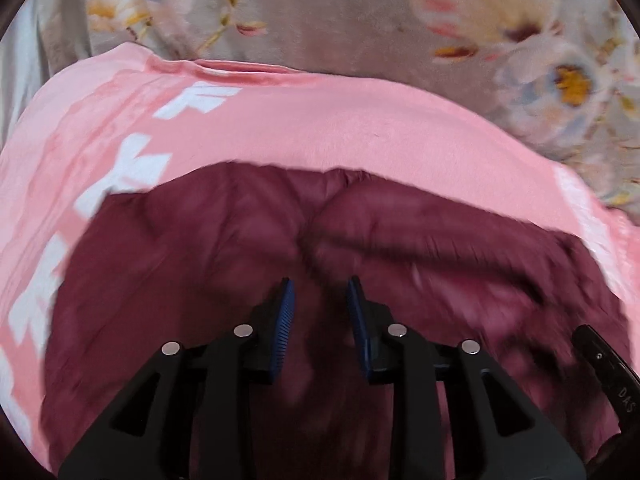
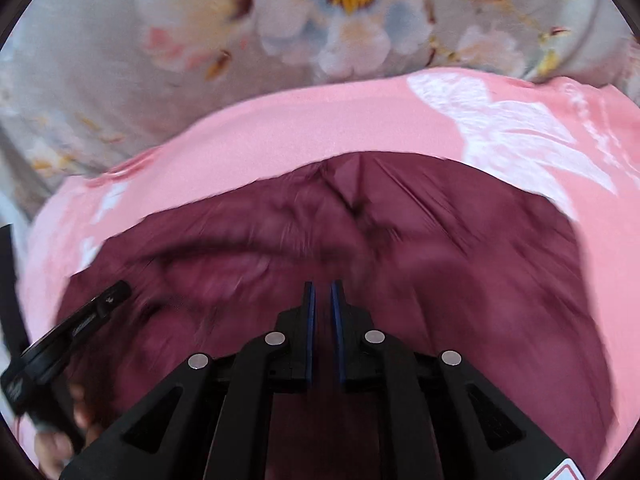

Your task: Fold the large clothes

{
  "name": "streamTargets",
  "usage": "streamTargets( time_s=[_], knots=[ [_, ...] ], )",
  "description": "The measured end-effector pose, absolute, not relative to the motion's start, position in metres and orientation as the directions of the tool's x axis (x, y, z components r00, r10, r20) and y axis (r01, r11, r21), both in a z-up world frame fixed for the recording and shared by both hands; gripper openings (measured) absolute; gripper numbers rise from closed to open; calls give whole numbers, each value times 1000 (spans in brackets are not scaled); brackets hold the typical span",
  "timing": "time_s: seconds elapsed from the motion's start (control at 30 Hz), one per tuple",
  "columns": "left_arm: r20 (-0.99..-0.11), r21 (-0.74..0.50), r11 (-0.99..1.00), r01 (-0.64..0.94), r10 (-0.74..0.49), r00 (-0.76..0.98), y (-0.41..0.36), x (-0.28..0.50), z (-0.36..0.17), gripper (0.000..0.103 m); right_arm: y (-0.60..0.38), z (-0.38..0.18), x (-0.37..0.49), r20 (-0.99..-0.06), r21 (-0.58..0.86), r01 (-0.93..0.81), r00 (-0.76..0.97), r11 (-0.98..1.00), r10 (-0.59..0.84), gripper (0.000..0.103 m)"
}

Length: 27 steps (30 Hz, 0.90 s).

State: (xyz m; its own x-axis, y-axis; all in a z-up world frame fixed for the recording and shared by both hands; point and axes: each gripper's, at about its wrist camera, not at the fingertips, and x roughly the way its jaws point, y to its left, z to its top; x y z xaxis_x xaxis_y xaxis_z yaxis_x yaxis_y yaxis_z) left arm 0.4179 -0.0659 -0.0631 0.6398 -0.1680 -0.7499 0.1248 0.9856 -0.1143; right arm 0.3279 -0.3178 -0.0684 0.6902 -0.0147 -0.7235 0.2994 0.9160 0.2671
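Left gripper and right gripper both slightly parted, empty, above maroon jacket.

One puffy maroon quilted garment; one pink sheet with white print; one grey floral bedspread; two black hand-held grippers.

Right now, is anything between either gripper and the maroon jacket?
Nothing visible. The left gripper and right gripper both hang just over the maroon jacket, fingers parted with no cloth between them. The jacket lies on a pink sheet.
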Motion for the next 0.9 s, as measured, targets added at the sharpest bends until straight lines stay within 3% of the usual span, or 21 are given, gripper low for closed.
streamTargets(
  time_s=[0.13,0.17,0.2,0.27,0.37,0.57,0.67,0.9],
  knots=[
    [-745,-193,965,179,-263,613,-19,352,-38,49,-310,-45,220,-694,258,240,720,936,7,15],
    [-744,-205,961,183,-275,609,-1,330,-33,61,-309,-42,190,-688,248,227,726,942,6,25],
    [-744,-207,962,177,-272,611,8,317,-30,65,-307,-39,158,-680,233,221,733,947,-4,36],
    [-737,-224,964,140,-262,623,44,273,-24,66,-306,-38,110,-663,231,225,749,947,-16,47],
    [-746,-254,964,74,-244,620,95,218,-28,67,-306,-45,31,-649,262,248,761,933,-20,51],
    [-791,-152,987,-49,-92,605,154,139,-52,68,-307,-72,-64,-669,275,330,740,903,-67,67],
    [-825,-212,969,-130,-106,555,185,123,-73,75,-312,-89,-83,-704,270,395,703,878,-100,67],
    [-811,-313,932,-183,-162,562,193,113,-72,75,-316,-103,-81,-712,356,406,702,841,-38,68]
  ],
)
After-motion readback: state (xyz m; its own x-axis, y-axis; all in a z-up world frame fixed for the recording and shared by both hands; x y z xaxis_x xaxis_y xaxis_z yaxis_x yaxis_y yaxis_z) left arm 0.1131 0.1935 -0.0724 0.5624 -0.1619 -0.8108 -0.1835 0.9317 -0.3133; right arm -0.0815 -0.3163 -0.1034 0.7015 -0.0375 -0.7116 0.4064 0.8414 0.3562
